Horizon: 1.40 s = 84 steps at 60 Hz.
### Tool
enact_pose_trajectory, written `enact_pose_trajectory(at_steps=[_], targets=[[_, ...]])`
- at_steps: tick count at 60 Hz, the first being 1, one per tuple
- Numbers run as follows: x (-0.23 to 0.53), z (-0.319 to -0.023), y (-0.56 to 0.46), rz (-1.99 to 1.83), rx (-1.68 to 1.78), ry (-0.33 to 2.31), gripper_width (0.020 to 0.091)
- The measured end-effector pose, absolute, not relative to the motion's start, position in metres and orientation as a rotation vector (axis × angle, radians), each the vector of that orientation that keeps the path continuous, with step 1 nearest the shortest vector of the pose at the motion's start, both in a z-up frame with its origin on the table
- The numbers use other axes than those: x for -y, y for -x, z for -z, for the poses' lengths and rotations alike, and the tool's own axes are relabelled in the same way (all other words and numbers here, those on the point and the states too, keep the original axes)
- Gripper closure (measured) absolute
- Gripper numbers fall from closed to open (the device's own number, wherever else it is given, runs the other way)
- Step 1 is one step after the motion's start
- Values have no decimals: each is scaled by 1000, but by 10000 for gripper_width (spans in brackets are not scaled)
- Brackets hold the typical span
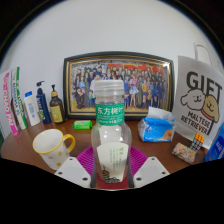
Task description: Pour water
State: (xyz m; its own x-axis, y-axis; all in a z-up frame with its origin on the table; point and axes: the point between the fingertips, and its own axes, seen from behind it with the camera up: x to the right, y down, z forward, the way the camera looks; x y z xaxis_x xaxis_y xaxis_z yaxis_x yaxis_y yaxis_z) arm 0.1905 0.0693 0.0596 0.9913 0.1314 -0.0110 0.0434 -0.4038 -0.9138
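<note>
"GIFT" and "MALTED" on white bag

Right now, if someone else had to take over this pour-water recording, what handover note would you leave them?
Hand-held gripper: fingers at either side of a clear plastic bottle with a green label and its cap on; whether they press on it cannot be told.
Things: bottle upright between the fingers; a white mug stands apart from it, beside one finger, on the wooden table.
Done: bottle reached.
Left: uncap, carry the bottle to the mug, pour.
</note>
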Motion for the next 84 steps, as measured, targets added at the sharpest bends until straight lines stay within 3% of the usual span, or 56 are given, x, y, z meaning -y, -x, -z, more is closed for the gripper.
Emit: enact_pose_trajectory(at_steps=[9, 19, 27, 29, 38, 60, 73, 84], targets=[[-63, -54, -194, -104, 102, 1967, 650], [-56, -47, -196, -95, 73, 1999, 533], [-37, -43, -199, -70, 32, 2073, 234], [-30, -46, -202, -51, 14, 2082, 265], [23, -67, -209, 33, -87, 2169, 247], [185, -172, -141, 129, -156, 2206, 247], [229, -199, -114, 189, -147, 2180, 249], [237, -205, -106, 193, -158, 2179, 246]])
